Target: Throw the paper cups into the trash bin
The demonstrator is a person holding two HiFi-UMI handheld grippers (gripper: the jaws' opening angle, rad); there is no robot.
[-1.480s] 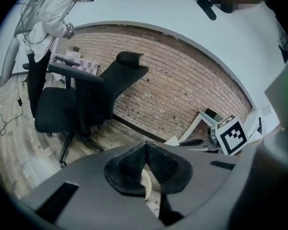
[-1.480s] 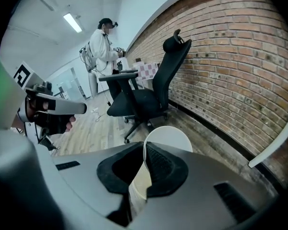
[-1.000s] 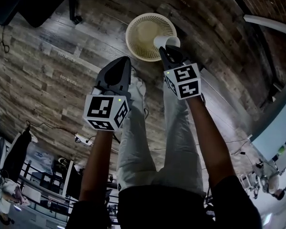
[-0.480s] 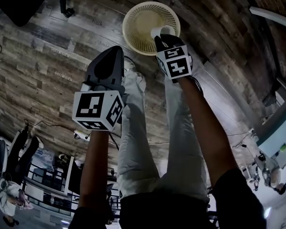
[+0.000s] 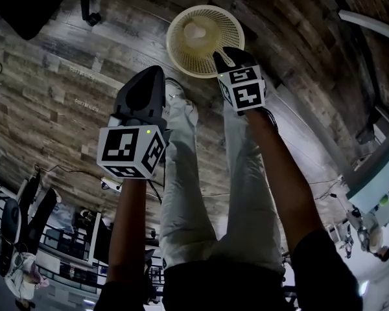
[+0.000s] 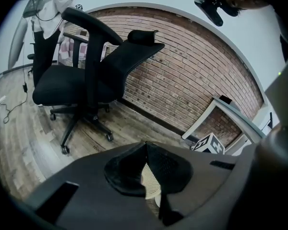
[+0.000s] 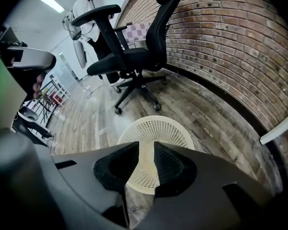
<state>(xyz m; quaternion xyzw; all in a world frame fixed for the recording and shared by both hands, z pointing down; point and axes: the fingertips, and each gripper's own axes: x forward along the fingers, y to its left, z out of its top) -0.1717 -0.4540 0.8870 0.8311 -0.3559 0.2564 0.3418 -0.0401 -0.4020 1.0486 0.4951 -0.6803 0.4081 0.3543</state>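
Note:
The cream mesh trash bin [image 5: 223,24] stands on the wood floor ahead of my feet. A white paper cup [image 5: 194,31] lies inside it, free of both grippers. My right gripper [image 5: 228,58] hangs over the bin's near right rim; its jaws have just been opening and stand apart with nothing between them. In the right gripper view the bin [image 7: 170,131] shows through that gap [image 7: 146,147]. My left gripper [image 5: 146,86] is lower left of the bin, shut and empty. A strip of the bin [image 6: 151,185] shows below its closed tips [image 6: 145,146].
A black office chair [image 7: 129,56] stands beyond the bin, beside the brick wall [image 7: 221,47]. The chair [image 6: 81,80] also fills the left gripper view. A person [image 7: 89,8] stands far back. My own legs [image 5: 246,193] are below the grippers. A power strip [image 5: 110,188] lies on the floor at left.
The cup has left the right gripper and now lies in the bin. That gripper sank toward the bin and its jaws parted. The left gripper dropped slightly.

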